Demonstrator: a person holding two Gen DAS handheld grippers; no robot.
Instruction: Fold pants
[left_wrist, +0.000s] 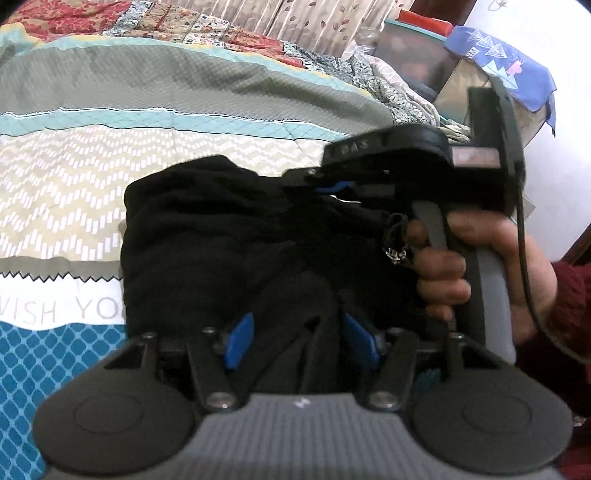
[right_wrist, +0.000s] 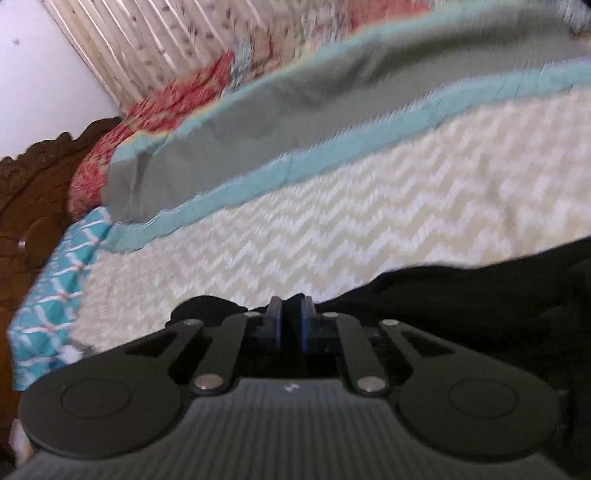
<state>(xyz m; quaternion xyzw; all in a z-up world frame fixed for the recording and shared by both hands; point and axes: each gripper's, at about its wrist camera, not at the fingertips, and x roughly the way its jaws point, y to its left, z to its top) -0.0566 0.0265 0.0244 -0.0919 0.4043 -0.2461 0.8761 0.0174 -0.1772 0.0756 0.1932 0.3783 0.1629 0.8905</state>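
Observation:
The black pants (left_wrist: 221, 240) lie bunched in a thick folded heap on the patterned bedspread (left_wrist: 74, 177). My left gripper (left_wrist: 300, 343) sits at the heap's near edge. Its blue pads (left_wrist: 240, 343) stand well apart, and a thick fold of black cloth fills the gap between them. My right gripper (left_wrist: 332, 188), held by a person's hand (left_wrist: 461, 266), grips the heap's far right corner. In the right wrist view the right gripper (right_wrist: 290, 325) has its blue pads nearly together, pinching the edge of the pants (right_wrist: 461, 295).
The bedspread (right_wrist: 332, 221) runs on in grey, teal and cream zigzag bands. A carved wooden headboard (right_wrist: 37, 184) stands at its end. Boxes under a blue cloth (left_wrist: 498, 62) and a curtain (left_wrist: 314, 26) lie beyond the bed. A red sleeve (left_wrist: 569, 295) covers the person's wrist.

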